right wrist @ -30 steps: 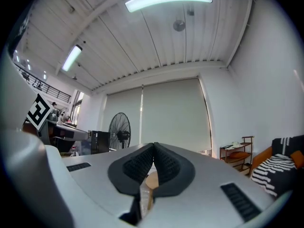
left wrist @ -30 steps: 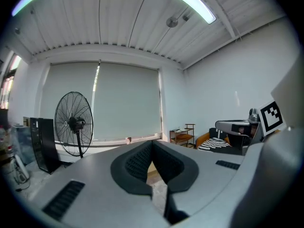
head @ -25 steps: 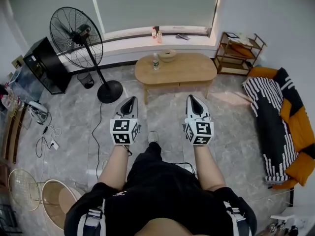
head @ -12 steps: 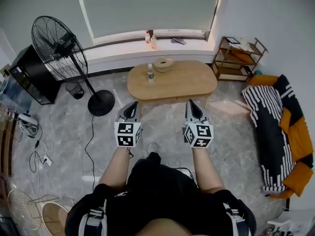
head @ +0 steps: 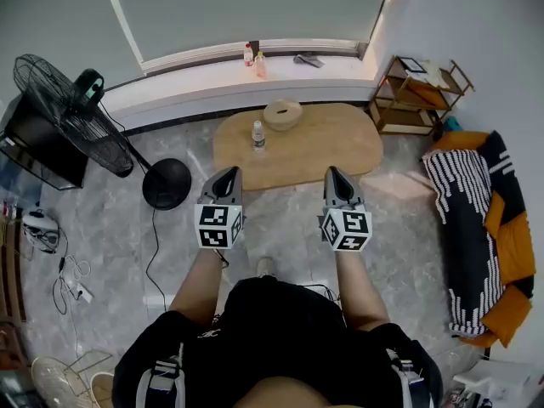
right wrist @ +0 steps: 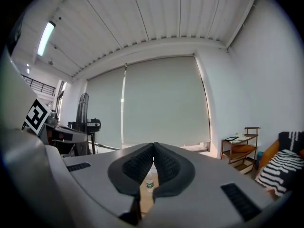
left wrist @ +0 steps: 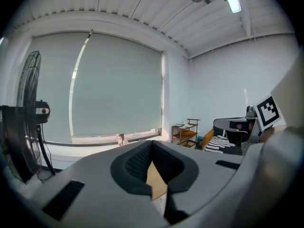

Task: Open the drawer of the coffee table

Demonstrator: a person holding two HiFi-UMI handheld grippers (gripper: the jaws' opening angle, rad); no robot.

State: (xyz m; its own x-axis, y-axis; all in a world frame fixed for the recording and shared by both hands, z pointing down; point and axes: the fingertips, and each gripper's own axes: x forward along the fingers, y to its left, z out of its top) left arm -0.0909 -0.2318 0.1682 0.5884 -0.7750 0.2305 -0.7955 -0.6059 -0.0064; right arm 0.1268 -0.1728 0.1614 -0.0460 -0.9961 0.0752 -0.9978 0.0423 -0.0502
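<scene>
The table (head: 323, 147), a light wooden oval, stands below the windowsill (head: 340, 66) in the upper middle of the head view. It is seen from so steeply above that its drawer cannot be made out under the near edge. A second ago the table sat higher and smaller in that view, with a wide strip of grey floor (head: 280, 228) between it and the grippers. Now its near edge lies right at the gripper tips in the picture.

On the tabletop a small bottle (head: 257, 134) stands upright left of centre, with a shallow bowl (head: 282, 114) near it on the window side. Neither has shifted on the top.

The left gripper (head: 228, 171) and right gripper (head: 333, 172) are held side by side, pointing at the table as before. Both are clenched with nothing between the pads. In its own view, the left gripper (left wrist: 152, 142) shows a sliver of tabletop through the gap under its tips. The right gripper (right wrist: 153, 145) frames the bottle (right wrist: 150, 184) the same way.

The standing fan (head: 72, 113) has slid towards the left edge of the head view. The wooden shelf (head: 421, 92) and the striped sofa (head: 493, 228) remain at the right.
</scene>
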